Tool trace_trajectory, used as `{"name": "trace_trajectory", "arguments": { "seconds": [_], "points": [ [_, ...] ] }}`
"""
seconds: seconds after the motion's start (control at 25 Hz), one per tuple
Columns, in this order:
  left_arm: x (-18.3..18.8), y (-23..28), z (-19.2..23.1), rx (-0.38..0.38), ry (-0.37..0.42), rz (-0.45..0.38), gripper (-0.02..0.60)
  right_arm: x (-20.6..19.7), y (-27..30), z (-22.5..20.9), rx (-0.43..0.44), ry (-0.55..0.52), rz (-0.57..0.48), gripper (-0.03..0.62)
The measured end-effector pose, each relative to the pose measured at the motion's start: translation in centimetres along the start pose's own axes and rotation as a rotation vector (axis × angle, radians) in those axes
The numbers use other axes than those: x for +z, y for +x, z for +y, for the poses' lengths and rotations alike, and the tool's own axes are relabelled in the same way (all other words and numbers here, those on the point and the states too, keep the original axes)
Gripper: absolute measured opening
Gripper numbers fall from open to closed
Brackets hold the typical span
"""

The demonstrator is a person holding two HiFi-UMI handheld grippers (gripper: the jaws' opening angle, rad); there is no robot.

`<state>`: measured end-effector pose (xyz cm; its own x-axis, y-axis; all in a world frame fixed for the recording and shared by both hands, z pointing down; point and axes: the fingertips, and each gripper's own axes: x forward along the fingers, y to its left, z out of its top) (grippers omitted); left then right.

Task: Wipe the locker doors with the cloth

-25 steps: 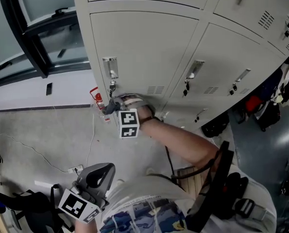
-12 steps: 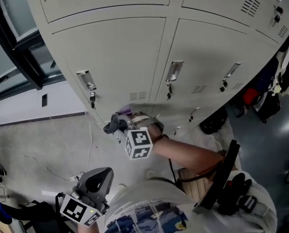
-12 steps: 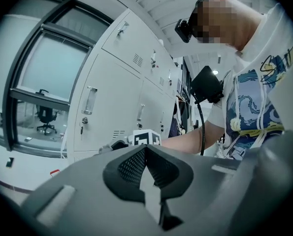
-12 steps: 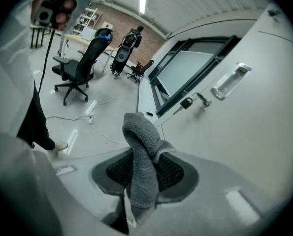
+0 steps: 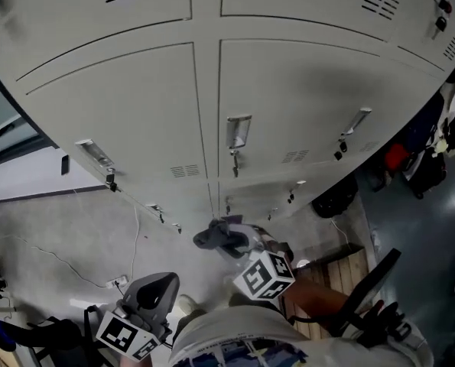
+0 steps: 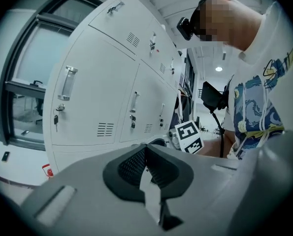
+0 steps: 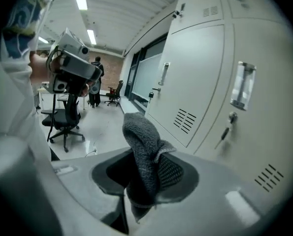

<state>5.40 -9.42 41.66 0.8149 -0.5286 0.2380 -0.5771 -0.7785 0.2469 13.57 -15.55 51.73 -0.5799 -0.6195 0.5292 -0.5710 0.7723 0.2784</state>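
Head view: the right tongs (image 5: 229, 241) hold the grey cloth (image 5: 212, 237) near the lower edge of the locker doors (image 5: 288, 105), seemingly off the metal. The left tongs (image 5: 154, 285) hang low.

Left gripper view: jaws together, empty.

Right gripper view: the jaws clamp the cloth, which bunches upward. It would be best to press that bunch flat on a door and sweep edge to edge, skirting each handle (image 5: 238, 131).

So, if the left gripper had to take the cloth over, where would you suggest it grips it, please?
Probably the loose folded end of the cloth that stands up past the right gripper, which is shut on its lower part. The left gripper, opened first, would come in from beyond the jaw tips, since only that bunched end is free.
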Motion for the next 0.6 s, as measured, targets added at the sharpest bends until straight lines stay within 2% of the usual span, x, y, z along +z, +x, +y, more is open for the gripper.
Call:
{"name": "trace_trajectory", "arguments": {
  "seconds": [0.16, 0.36, 0.6],
  "points": [
    [-0.1, 2.9, -1.3, 0.006, -0.001, 0.026, 0.002, -1.5, -2.4, -0.9, 0.019, 0.039, -0.041, 0.115],
    [-0.7, 5.2, -4.1, -0.031, 0.001, 0.072, 0.002, -2.9, -5.0, -0.9, 0.026, 0.074, -0.066, 0.115],
    [0.3, 6.8, -6.6, -0.138, 0.047, 0.067, 0.002, -3.2, -8.2, -1.6, -0.047, 0.128, -0.063, 0.115]
  ]
}}
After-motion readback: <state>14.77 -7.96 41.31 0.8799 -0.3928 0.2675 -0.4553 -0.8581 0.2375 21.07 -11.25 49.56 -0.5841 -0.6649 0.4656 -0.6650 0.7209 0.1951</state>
